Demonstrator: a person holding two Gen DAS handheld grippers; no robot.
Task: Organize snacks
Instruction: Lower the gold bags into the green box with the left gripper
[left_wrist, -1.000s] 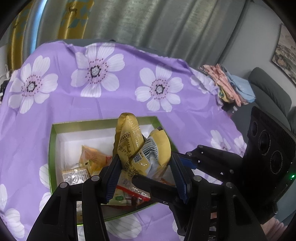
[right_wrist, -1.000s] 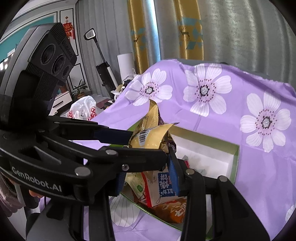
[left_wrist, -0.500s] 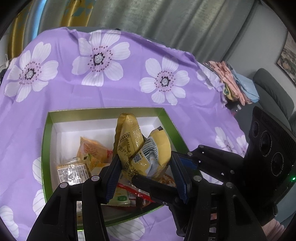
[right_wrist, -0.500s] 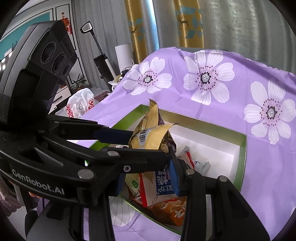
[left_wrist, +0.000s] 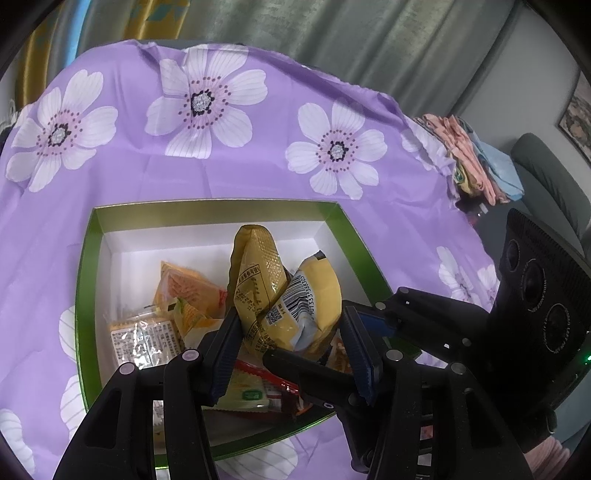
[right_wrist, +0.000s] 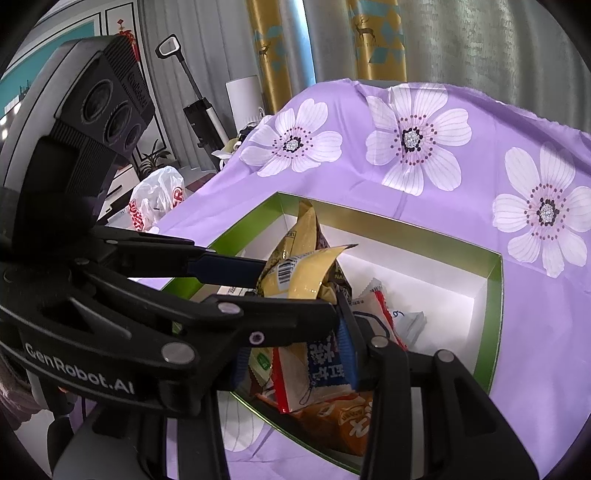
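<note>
Placement is best finished by lowering the yellow snack bag (left_wrist: 284, 295), pinched between the left gripper (left_wrist: 291, 347) fingers at frame centre, over the green box (left_wrist: 83, 280) before release, while the right gripper (right_wrist: 295, 354) grips a blue-and-white packet (right_wrist: 321, 369).

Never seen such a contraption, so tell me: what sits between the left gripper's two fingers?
A crumpled yellow snack bag, pinched in the left gripper above the green box; the left wrist view shows it.
</note>
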